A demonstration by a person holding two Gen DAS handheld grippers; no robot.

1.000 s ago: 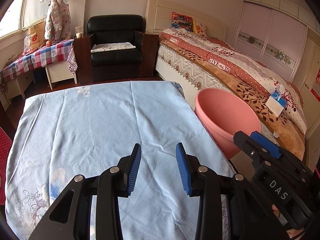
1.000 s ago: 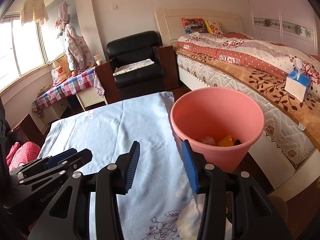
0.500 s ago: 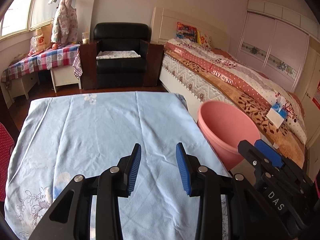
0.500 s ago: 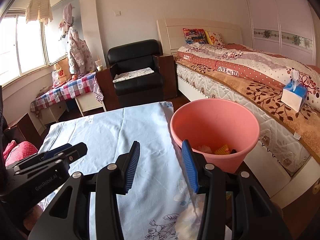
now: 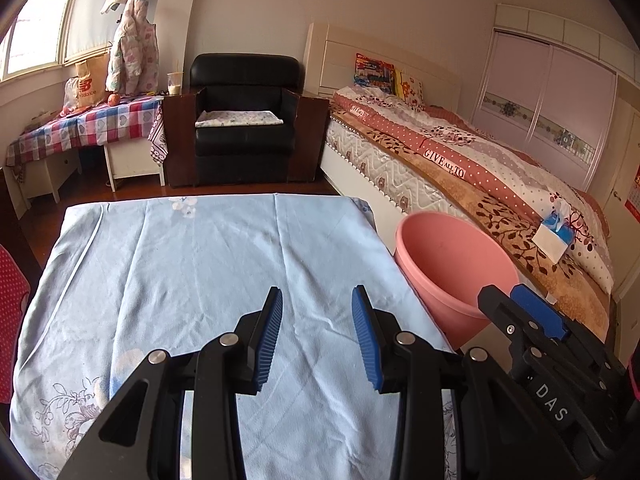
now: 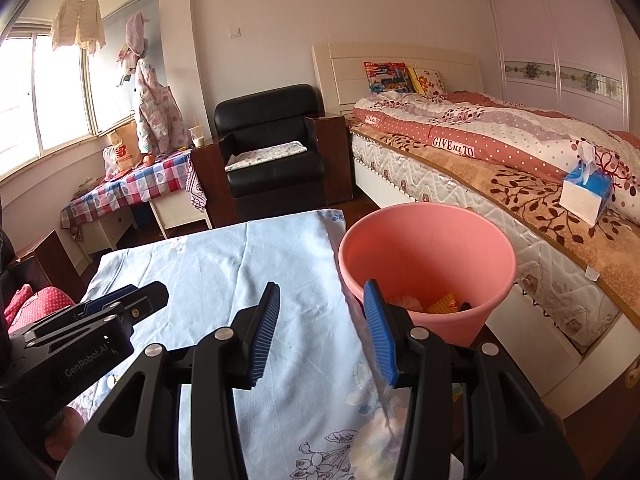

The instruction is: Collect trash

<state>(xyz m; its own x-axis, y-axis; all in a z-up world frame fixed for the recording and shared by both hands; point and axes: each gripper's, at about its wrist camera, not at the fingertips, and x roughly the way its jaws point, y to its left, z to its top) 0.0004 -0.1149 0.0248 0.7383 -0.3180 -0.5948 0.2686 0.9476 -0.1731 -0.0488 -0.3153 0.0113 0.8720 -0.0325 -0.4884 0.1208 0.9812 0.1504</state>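
A pink bin (image 6: 428, 248) stands on the floor between the table and the bed; it also shows in the left wrist view (image 5: 452, 268). Inside lie a white crumpled piece (image 6: 406, 302) and a yellow wrapper (image 6: 444, 304). The table wears a light blue cloth (image 5: 208, 264), also seen in the right wrist view (image 6: 256, 272). My left gripper (image 5: 316, 336) is open and empty above the cloth. My right gripper (image 6: 322, 332) is open and empty over the table's right edge, next to the bin. Each gripper appears in the other's view, the right one (image 5: 536, 328) and the left one (image 6: 100, 316).
A bed (image 5: 480, 168) with a tissue box (image 6: 586, 194) runs along the right. A black armchair (image 5: 244, 128) stands behind the table. A side table with a checked cloth (image 5: 88, 128) is at the far left. A red dotted cushion (image 6: 36, 304) lies at the left.
Both grippers have tilted upward and pulled back a little, so more of the room shows. Both have stayed open and empty.
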